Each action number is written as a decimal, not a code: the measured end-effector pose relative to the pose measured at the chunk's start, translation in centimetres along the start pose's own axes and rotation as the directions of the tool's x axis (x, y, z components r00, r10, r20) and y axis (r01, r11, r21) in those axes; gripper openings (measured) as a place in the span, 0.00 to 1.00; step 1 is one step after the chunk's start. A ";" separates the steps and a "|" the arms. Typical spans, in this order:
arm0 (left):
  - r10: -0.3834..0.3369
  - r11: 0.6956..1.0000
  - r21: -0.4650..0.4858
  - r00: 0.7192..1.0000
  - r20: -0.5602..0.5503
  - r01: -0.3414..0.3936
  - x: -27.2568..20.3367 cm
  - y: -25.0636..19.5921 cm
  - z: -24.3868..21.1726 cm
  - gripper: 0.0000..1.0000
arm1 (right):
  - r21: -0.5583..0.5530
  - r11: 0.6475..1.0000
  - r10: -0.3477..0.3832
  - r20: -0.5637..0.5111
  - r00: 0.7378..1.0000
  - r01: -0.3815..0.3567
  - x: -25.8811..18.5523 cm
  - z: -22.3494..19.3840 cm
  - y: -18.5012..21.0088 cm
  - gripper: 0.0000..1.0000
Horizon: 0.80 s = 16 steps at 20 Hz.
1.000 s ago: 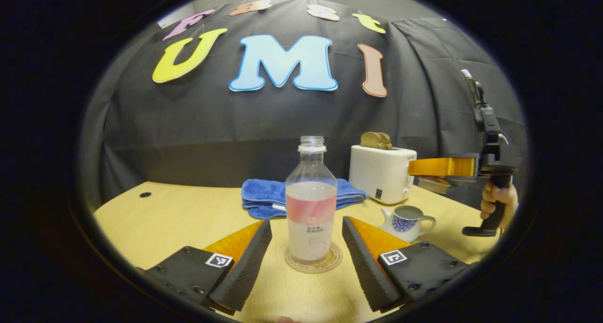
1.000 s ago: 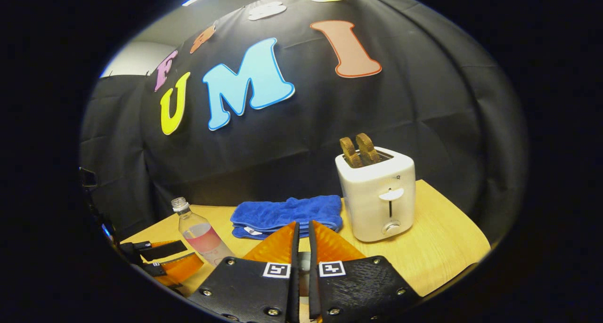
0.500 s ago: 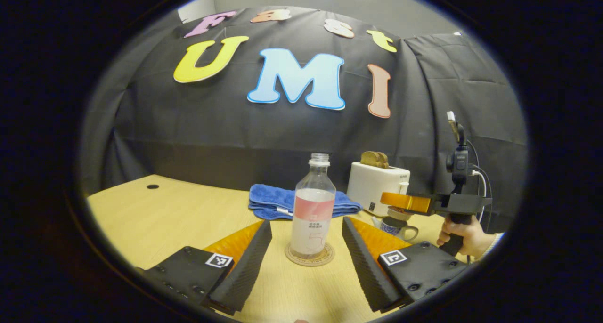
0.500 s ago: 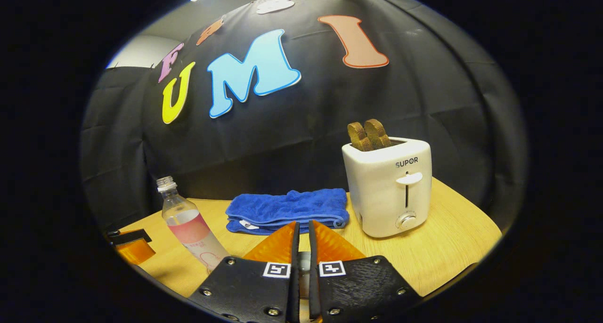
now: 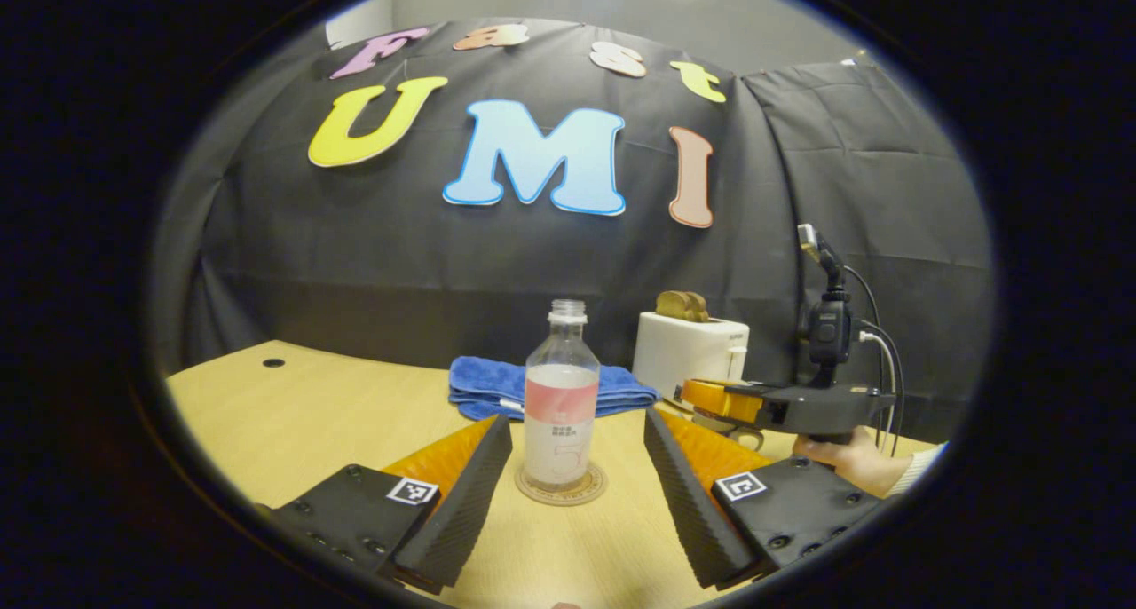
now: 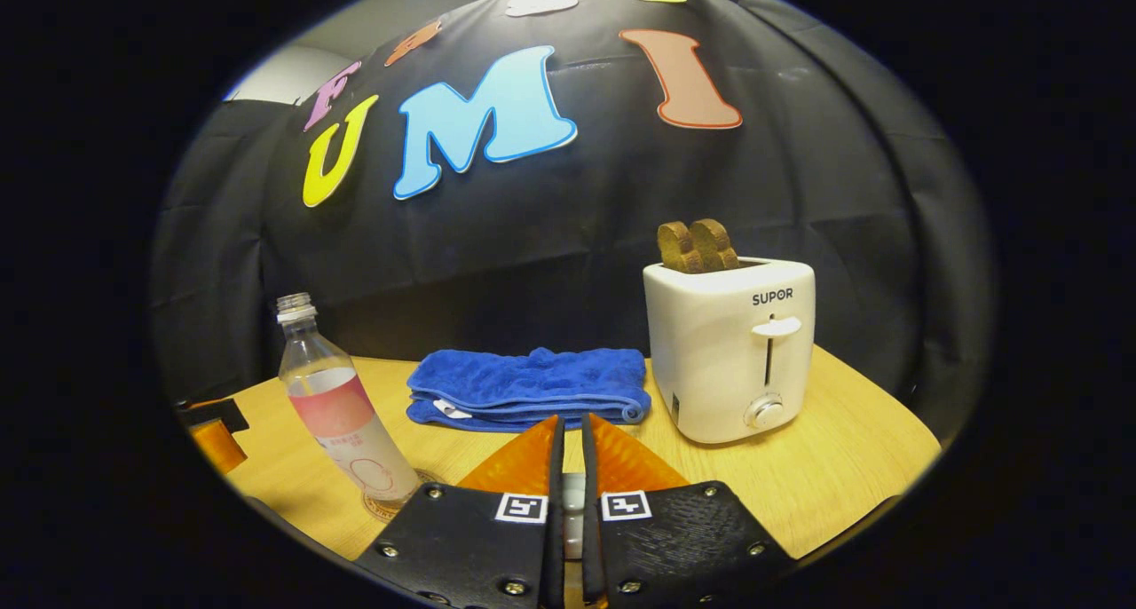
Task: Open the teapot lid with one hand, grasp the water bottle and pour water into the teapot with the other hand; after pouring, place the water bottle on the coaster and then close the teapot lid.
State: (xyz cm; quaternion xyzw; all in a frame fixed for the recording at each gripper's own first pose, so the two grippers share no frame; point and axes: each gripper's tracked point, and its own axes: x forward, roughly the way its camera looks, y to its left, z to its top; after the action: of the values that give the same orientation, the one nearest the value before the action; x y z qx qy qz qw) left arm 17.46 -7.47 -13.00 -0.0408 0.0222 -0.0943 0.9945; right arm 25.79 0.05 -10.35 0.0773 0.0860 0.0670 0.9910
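Note:
The clear water bottle [image 5: 561, 396], uncapped and half full, stands upright on the round coaster [image 5: 561, 486]. My left gripper [image 5: 577, 431] is open, its fingers apart on either side of the bottle and not touching it. To the right, a hand [image 5: 852, 462] holds my right gripper [image 5: 697, 396] low over the teapot, whose handle [image 5: 751, 435] peeks out beneath. In the right gripper view, my right gripper [image 6: 571, 431] is shut on the pale knob of the teapot lid [image 6: 572, 502]. The bottle [image 6: 333, 405] and coaster [image 6: 390, 502] stand at the left there.
A white toaster [image 5: 692, 351] with two bread slices stands at the back right of the wooden table [image 5: 311, 414]. A folded blue towel [image 5: 497, 387] lies behind the bottle. In the right gripper view, the toaster [image 6: 732, 351] and towel [image 6: 532, 387] sit ahead.
My left gripper has drawn back from the bottle, staying open. My right gripper has come down with the lid from above the teapot to just over it.

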 end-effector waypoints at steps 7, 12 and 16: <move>-0.016 1.000 0.003 1.000 0.003 0.016 -0.2 -0.4 0.1 1.00 | 0.027 1.000 0.010 -0.007 1.000 -0.010 0.2 -0.9 0.1 0.12; -0.017 1.000 0.017 1.000 0.012 0.017 -0.6 -0.7 0.3 1.00 | 0.027 1.000 -0.001 0.013 1.000 0.000 -1.3 0.6 0.7 0.40; -0.025 1.000 0.013 0.999 0.021 0.025 -1.0 -1.3 0.7 1.00 | -0.008 1.000 -0.013 0.070 0.997 0.014 -4.6 3.4 1.0 0.65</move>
State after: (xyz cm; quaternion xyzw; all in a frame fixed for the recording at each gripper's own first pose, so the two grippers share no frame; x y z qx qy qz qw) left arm 16.24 -8.49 -12.15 -0.0356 0.0105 -0.1066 0.9936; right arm 21.78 -0.14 -6.15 0.0750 0.0517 0.0579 0.9942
